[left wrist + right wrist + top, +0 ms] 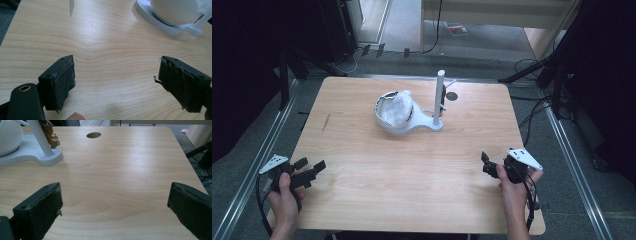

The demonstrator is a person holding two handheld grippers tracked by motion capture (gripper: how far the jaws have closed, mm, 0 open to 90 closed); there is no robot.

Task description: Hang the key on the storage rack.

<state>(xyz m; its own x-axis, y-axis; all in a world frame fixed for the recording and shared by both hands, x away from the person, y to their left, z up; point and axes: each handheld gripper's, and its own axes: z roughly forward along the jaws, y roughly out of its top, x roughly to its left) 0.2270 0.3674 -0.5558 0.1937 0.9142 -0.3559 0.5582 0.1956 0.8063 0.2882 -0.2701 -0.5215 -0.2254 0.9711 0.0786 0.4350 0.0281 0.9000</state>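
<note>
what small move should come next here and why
Probably bring one gripper forward toward the white bowl on its stand. Both the left gripper and the right gripper sit open and empty at the near edge of the table, well short of the bowl, which is the one thing there to work on.
</note>
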